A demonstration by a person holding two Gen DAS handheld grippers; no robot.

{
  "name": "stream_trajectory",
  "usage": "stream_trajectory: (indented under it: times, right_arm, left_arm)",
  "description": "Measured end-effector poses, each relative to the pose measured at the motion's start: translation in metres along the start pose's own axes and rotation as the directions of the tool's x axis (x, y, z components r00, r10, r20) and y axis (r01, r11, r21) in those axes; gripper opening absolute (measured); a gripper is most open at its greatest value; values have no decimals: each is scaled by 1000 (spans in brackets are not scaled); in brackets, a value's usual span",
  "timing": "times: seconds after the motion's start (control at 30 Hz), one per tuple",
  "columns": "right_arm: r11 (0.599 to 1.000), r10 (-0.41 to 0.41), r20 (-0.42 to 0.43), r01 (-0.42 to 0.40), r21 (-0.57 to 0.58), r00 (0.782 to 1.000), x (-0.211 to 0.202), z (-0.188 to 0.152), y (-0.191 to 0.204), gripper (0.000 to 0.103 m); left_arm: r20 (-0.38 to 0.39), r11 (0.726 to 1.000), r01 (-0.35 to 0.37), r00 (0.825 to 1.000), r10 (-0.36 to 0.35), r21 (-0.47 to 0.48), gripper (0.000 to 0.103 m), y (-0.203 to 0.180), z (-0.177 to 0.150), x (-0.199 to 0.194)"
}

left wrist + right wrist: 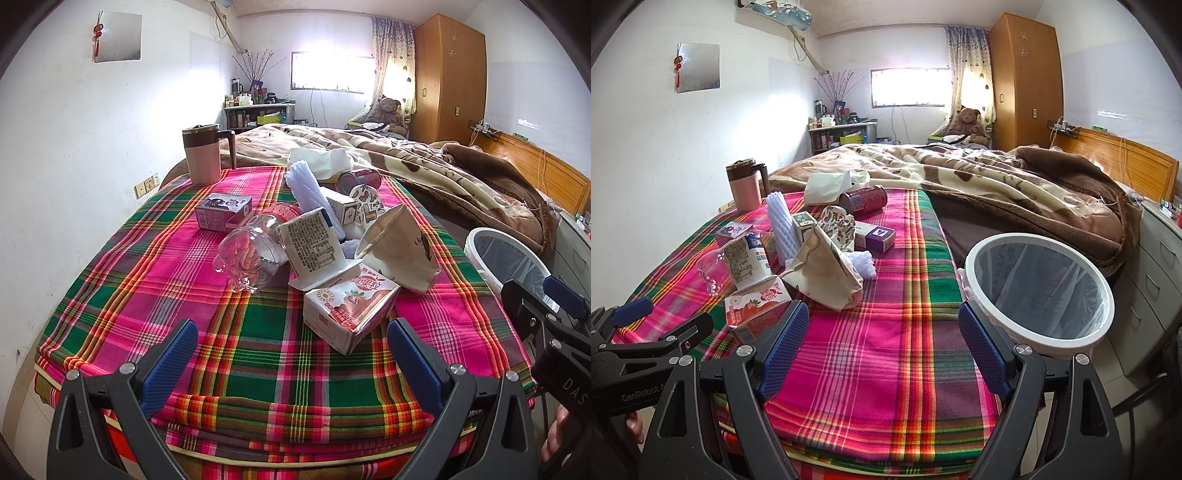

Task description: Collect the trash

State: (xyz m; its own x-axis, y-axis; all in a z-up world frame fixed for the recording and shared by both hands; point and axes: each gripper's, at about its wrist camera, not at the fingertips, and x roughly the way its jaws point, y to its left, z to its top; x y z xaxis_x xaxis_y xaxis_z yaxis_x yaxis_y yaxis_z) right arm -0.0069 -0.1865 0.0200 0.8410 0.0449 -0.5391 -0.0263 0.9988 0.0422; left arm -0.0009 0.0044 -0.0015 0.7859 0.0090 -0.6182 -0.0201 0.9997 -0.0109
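Observation:
A heap of trash lies on the plaid cloth (155, 280) of a table. It holds a strawberry milk carton (351, 314) (753, 306), a clear plastic bottle (251, 254), a white carton (314, 247), a brown paper bag (402, 251) (827, 269), a red can (864, 199) and several small boxes. My left gripper (291, 354) stands open just short of the strawberry carton, empty. My right gripper (882, 343) is open and empty over bare cloth, between the heap and a white-rimmed bin (1041, 284) with a clear liner.
A pink and brown mug (205, 155) stands at the table's far left corner. A bed with a brown blanket (997, 184) lies behind the table. White drawers (1156, 273) stand right of the bin. The white wall (74, 166) runs along the left.

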Motion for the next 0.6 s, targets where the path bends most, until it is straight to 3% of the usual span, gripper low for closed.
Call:
stream_trajectory:
  times: [0.6]
  right_arm:
    - [1000,-3,1,3,-1,1000,0,0,0,85]
  left_arm:
    - [1,1000,-1,1000,1,0,103,1,0,-1]
